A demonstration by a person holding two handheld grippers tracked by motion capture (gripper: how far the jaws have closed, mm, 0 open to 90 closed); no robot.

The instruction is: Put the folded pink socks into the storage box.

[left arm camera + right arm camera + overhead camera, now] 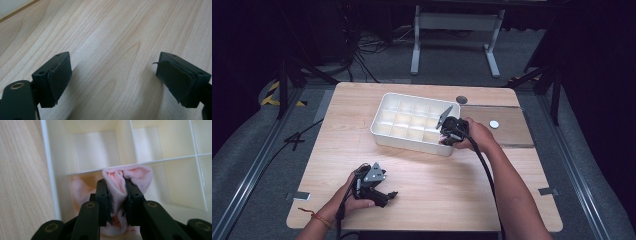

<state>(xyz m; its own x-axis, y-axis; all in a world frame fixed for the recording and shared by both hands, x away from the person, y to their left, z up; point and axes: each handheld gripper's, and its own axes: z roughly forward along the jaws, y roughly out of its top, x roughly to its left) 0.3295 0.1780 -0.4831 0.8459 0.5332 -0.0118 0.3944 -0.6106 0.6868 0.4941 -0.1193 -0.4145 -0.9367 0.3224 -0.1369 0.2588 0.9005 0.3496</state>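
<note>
The left gripper [384, 196] is resting wide open on the bare table [432, 185], holding nothing. The right gripper [117, 195] is pinching a pink cloth [117, 183] over a corner cell of the white tray [384, 135]. It should go straight down, I think, missing the thin walls. A small white disc [494, 124] is lying well aside.

Both matte black two-jaw grippers, left [388, 195] and right [117, 200], trail black cables. Brass-coloured rivets stud their linkages. A thin red-orange wrist cord [314, 216] circles the left wrist.
</note>
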